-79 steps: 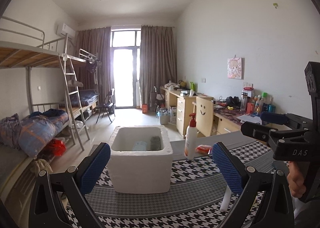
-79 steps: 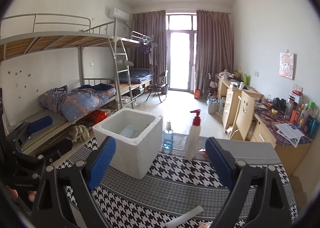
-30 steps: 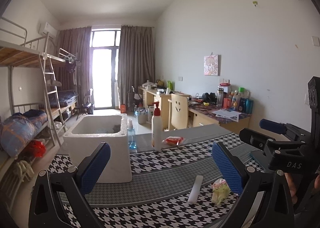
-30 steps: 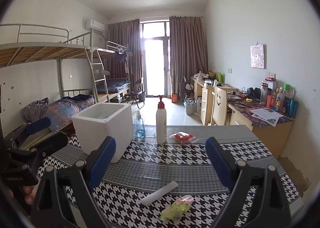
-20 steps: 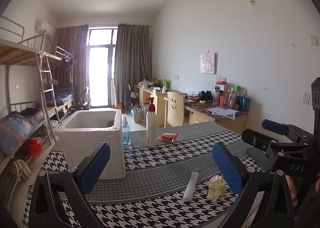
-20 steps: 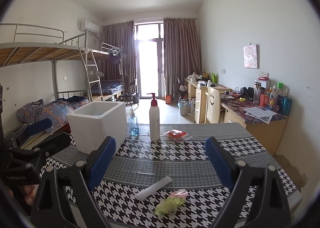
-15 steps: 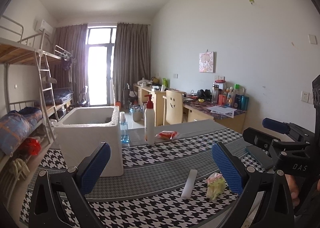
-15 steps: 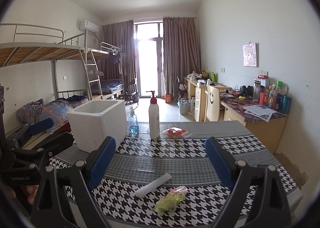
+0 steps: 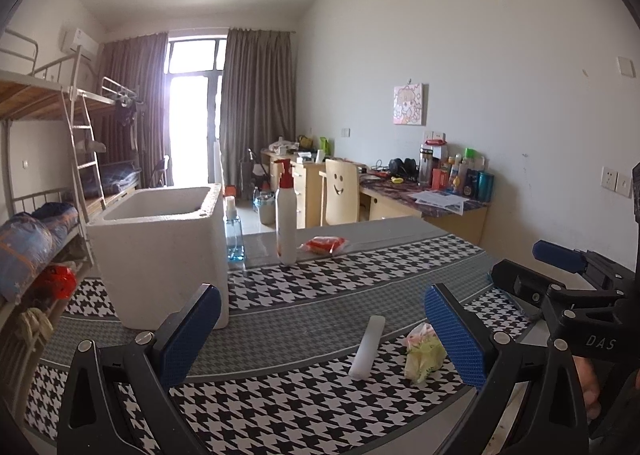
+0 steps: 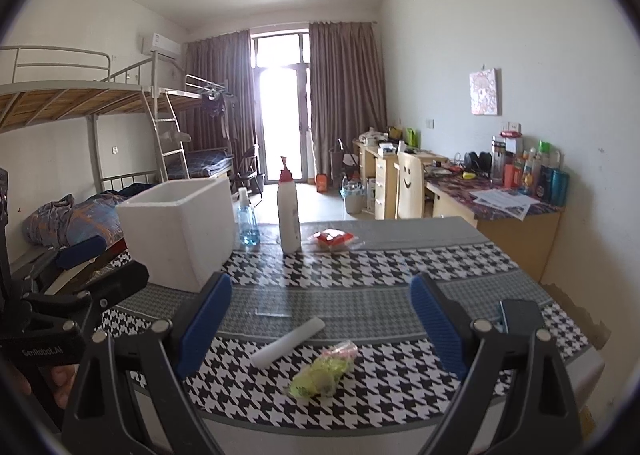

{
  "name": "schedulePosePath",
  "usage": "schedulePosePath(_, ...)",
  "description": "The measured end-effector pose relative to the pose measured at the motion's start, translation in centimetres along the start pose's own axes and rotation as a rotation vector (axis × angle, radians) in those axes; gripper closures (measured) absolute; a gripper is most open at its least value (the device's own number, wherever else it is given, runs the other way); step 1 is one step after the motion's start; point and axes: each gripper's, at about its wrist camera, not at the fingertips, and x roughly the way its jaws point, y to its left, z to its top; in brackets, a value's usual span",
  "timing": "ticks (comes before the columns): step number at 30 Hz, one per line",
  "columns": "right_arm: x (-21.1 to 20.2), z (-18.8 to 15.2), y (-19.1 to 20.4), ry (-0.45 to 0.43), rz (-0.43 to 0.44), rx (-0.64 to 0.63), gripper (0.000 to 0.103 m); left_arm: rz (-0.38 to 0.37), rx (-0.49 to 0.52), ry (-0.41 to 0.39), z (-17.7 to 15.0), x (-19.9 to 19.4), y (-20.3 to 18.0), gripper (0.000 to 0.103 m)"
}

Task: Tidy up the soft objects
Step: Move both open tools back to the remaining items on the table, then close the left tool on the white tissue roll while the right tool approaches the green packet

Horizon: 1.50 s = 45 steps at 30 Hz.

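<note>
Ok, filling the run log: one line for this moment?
left gripper: open, empty | right gripper: open, empty | tube, green packet: on table | foam box: upright

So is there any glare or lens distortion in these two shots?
Left wrist view: the balcony door is blown out, with haze spilling over the curtains; table stripes bow. Right wrist view: the same door is overexposed, and dark fisheye corners frame both pictures.

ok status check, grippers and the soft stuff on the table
Left gripper open, empty. Right gripper open, empty. Green packet and white tube lie loose on table, nothing blocking.
</note>
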Motion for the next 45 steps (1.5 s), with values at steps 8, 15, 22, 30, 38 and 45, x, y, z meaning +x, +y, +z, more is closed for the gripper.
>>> schedulePosePath(8, 0.2, -0.8, -0.8, 0.031, -0.028, 0.009, 0.010, -0.012, 0.012, 0.050, -0.5, 1.2, -0.4, 0.001)
schedulePosePath(15, 0.5, -1.3, -0.9, 0.054, -0.037, 0.012, 0.010, -0.039, 0.020, 0.079, -0.8, 2.1, -0.7, 0.001)
schedulePosePath(22, 0.9, -1.9, -1.4, 0.080, -0.051, 0.023, 0.010, -0.058, 0.026, 0.102, -1.1, 3.0, -1.1, 0.001)
schedulePosePath(30, 1.6, -2.7, -1.7, 0.116, -0.068, 0.028, 0.010, -0.071, 0.033, 0.132, -1.4, 3.8, -1.4, 0.001)
schedulePosePath(38, 1.7, -3.3, -2.1, 0.137, -0.077, 0.041, 0.010, -0.102, 0.042, 0.177, -1.9, 5.5, -1.7, 0.001)
schedulePosePath(45, 2.4, -3.9, -2.5, 0.167, -0.072, 0.063, 0.010, -0.108, 0.061, 0.243, -3.0, 7.6, -1.9, 0.001)
